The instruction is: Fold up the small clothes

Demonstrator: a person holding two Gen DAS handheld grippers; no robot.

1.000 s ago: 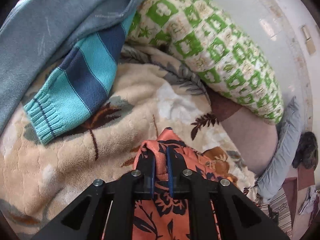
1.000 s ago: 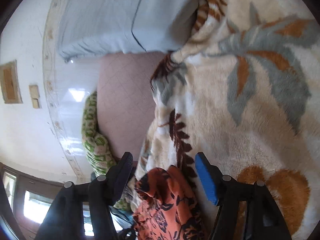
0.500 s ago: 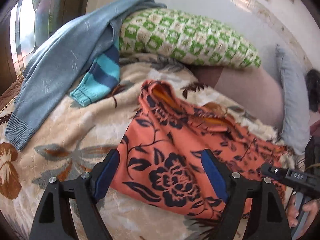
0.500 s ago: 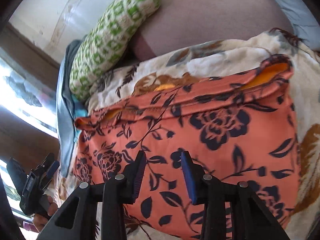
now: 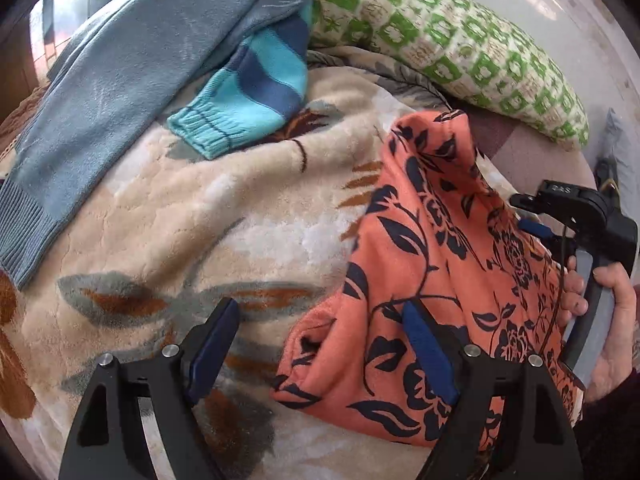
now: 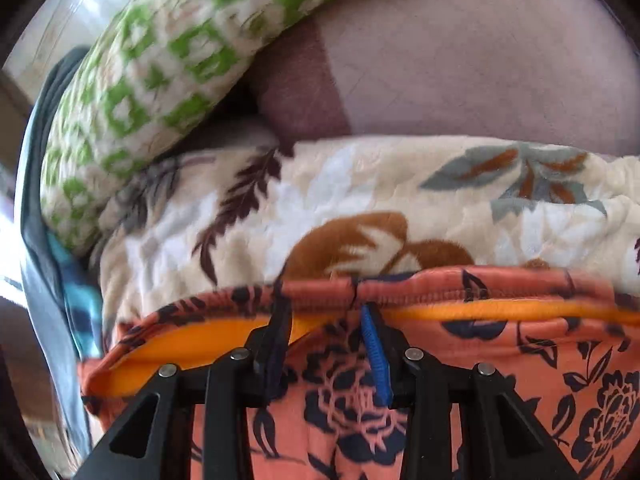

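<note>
The orange garment with dark floral print [image 5: 432, 248] lies on the beige floral blanket [image 5: 200, 216]. In the left wrist view my left gripper [image 5: 320, 344] is open, its right finger over the garment's near corner, its left finger over bare blanket. My right gripper shows at the right edge [image 5: 560, 216], held by a hand, at the garment's far edge. In the right wrist view my right gripper [image 6: 324, 344] has its jaws nearly closed on the orange garment's waistband [image 6: 400, 288], whose yellow-orange lining shows.
A blue-grey sweater [image 5: 132, 80] and a turquoise-and-navy striped sleeve [image 5: 248, 96] lie at the back left. A green-and-white patterned pillow [image 5: 448, 40] lies behind. A mauve bed sheet [image 6: 460, 60] shows beyond the blanket's edge.
My left gripper, which let go a second ago, has dropped lower and nearer the garment's corner. My right gripper has narrowed and closed on the waistband, lifting the cloth into a ridge.
</note>
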